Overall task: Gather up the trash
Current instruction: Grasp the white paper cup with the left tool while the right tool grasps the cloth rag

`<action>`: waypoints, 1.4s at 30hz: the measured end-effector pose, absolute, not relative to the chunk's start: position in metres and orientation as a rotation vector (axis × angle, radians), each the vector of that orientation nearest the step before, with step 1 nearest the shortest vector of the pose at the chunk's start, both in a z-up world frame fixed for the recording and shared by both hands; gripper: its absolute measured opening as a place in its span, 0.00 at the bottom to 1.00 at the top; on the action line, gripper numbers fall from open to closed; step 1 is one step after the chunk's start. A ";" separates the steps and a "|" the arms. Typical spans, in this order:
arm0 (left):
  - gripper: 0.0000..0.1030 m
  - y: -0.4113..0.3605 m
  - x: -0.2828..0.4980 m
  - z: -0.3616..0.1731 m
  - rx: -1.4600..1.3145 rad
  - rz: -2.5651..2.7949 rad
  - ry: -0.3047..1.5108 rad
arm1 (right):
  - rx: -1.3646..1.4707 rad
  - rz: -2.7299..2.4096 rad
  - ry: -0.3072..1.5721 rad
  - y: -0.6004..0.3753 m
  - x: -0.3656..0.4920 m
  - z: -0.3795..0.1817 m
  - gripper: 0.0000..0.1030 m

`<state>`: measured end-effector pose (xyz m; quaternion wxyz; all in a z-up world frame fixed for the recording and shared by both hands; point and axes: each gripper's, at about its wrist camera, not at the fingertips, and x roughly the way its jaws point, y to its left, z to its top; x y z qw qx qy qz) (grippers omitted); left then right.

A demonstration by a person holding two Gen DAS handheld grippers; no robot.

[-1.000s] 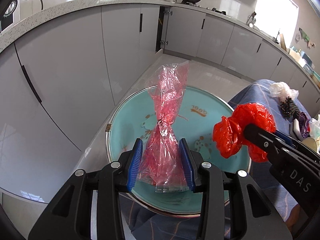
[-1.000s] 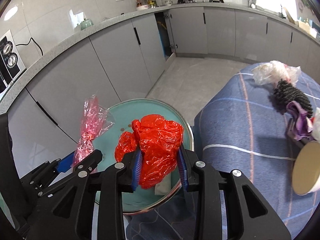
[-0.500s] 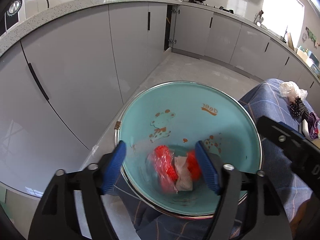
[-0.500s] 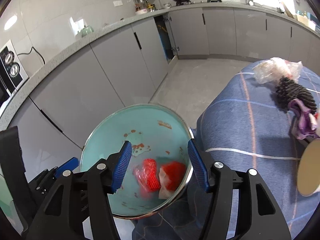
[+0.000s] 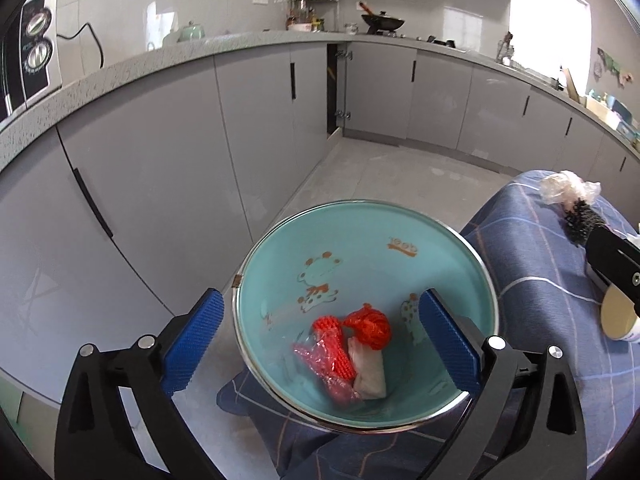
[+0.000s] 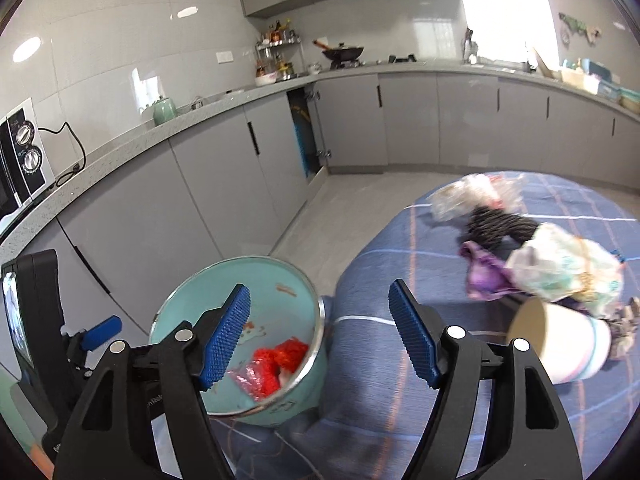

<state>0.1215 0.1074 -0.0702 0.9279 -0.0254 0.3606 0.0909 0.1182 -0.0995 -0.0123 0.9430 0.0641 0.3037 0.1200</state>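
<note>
A teal metal-rimmed basin stands at the left edge of the blue plaid cloth. Inside lie a red crumpled bag, a pink clear bag and a white scrap. My left gripper is open and empty above the basin. My right gripper is open and empty, over the cloth just right of the basin. On the cloth lie a clear plastic wad, a black brush, a purple piece, a crumpled wrapper and a paper cup.
The cloth-covered table drops off at its left edge to a grey tiled floor. Grey kitchen cabinets and a counter curve around behind. The right gripper's body shows at the right of the left wrist view.
Both grippers opened and dropped their bags into the basin: the pink clear bag from the left, the red bag from the right. Both then rose; the right swung right toward the table.
</note>
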 end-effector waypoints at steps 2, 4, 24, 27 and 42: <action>0.94 0.102 0.119 -0.068 -0.045 0.166 0.730 | 0.129 0.228 0.611 -0.107 0.113 -0.010 0.69; 0.94 0.097 0.117 -0.066 -0.043 0.152 0.723 | 0.139 0.215 0.612 -0.117 0.108 -0.010 0.69; 0.94 0.037 0.098 -0.064 -0.017 0.000 0.721 | 0.212 0.075 0.636 -0.197 0.070 -0.030 0.70; 0.94 0.024 0.096 -0.066 -0.020 -0.046 0.728 | 0.224 0.043 0.636 -0.212 0.063 -0.033 0.70; 0.92 -0.064 0.082 -0.069 0.081 -0.244 0.720 | 0.277 -0.110 0.644 -0.284 0.033 -0.045 0.69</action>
